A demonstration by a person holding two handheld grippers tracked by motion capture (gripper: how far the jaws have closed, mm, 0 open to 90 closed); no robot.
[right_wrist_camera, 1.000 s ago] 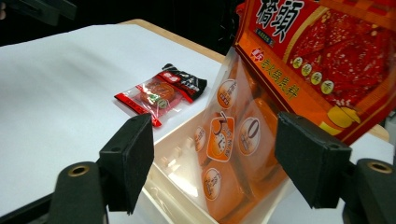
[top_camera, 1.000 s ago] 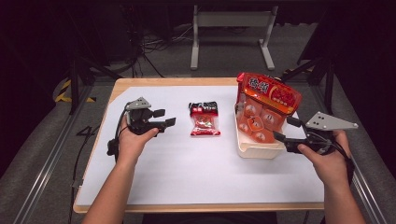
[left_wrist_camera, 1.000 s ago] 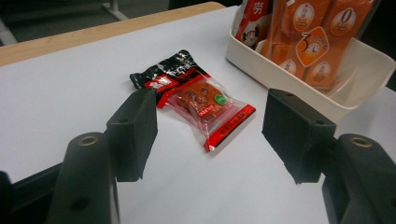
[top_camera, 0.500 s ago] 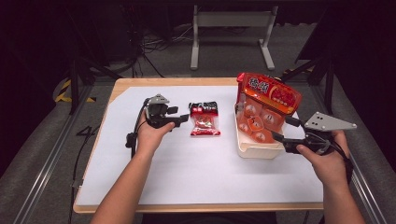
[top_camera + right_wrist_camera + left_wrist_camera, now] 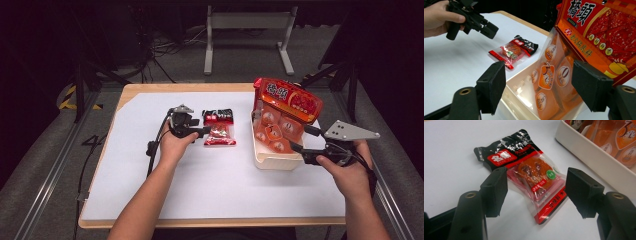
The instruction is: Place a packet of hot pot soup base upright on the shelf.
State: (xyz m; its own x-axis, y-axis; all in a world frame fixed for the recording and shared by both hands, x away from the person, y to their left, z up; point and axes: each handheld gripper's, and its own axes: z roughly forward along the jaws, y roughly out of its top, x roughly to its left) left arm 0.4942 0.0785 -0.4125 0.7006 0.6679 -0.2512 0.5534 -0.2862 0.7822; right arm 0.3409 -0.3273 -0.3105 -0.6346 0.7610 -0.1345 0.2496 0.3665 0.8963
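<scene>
White paper is covering the worktop (image 5: 150,200), and the small snack packet (image 5: 219,127) is lying flat on it, just left of the white tray (image 5: 272,161).

From the high view I am seeing my left tongs (image 5: 202,131) pointing at the packet's left edge, very near it; I cannot tell if they are touching. The left gripper view is showing me more: the left tongs (image 5: 536,192) are spread wide, with the packet (image 5: 529,180) lying between and just past the two jaws, and nothing is being pinched. Here the packet is looking clear with a black top and a red label with white writing, and something orange inside. I cannot read the writing.

My right tongs (image 5: 298,142) are sitting at the tray's right side. In the right gripper view the right tongs (image 5: 539,85) are spread too, holding nothing. That view is showing the big orange bag (image 5: 599,37) standing in the tray, with "橋頭" in big letters on top.
</scene>
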